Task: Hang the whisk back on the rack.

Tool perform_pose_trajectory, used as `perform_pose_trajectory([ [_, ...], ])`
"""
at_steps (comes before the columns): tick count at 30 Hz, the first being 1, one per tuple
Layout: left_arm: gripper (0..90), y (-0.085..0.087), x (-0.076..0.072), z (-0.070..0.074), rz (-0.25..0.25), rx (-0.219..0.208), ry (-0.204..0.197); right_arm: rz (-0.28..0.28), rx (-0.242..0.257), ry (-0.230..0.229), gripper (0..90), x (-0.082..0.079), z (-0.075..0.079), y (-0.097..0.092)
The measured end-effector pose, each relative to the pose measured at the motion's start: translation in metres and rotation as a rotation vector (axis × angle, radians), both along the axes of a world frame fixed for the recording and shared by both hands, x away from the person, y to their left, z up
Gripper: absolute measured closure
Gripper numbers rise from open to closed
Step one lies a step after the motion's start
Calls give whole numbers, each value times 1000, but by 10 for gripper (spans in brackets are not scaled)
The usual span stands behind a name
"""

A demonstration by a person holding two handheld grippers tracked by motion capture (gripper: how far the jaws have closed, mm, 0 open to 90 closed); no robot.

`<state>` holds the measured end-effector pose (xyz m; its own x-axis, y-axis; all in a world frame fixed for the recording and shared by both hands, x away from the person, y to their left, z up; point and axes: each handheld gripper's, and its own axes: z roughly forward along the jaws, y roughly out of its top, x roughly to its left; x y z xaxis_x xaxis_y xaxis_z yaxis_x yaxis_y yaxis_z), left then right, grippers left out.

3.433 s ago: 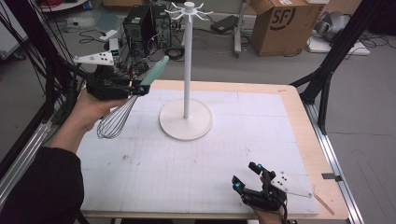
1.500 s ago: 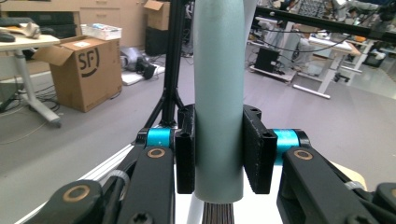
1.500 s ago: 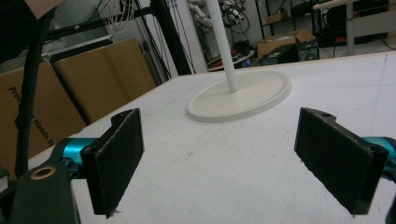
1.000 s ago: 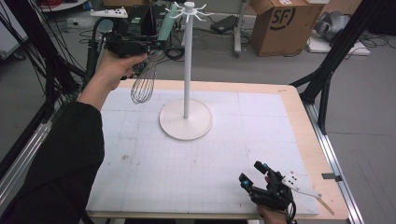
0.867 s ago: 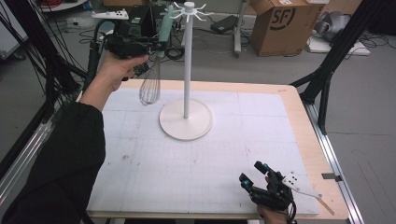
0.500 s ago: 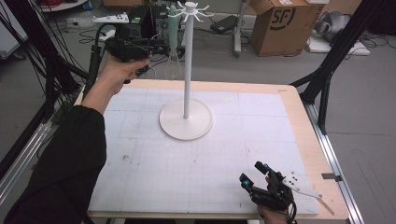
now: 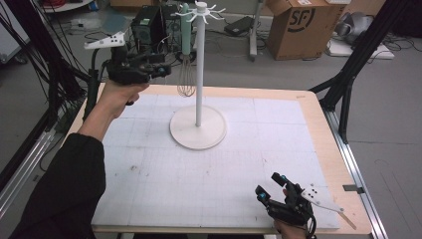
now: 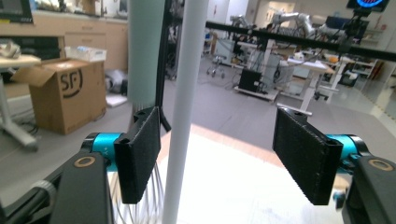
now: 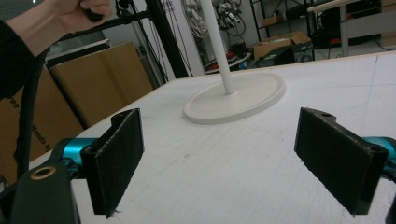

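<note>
The left gripper (image 7: 161,69), jaws just opening and empty, is letting go of the mint-handled wire whisk (image 7: 186,55) hanging on the white hook stand (image 7: 199,74), upper centre; next, backing away cleanly.

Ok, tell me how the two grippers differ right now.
The left gripper is raised beside the stand's pole, near the hanging whisk; the right gripper sits low at the table's near edge. The left's jaws have just been opening, off the whisk; the right's face bare mat. Both are open and empty.
</note>
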<state>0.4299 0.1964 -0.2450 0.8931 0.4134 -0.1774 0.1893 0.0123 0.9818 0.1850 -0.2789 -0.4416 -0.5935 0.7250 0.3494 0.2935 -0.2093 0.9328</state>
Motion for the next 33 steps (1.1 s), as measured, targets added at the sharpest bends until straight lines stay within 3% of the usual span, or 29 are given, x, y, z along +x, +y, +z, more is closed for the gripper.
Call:
perform_pose_trajectory([
  [8,292,18,-20,-22,-7,15,34,-5,-14,1,146,0,0,2],
  [19,277,26,-54,-58,-63,34,70,-7,-24,5,147,-1,-1,3],
  [25,259,33,-74,-87,-33,-3,83,-2,-31,0,146,-1,0,4],
  [33,253,36,-95,-115,-11,-8,102,1,-42,1,146,-2,0,7],
])
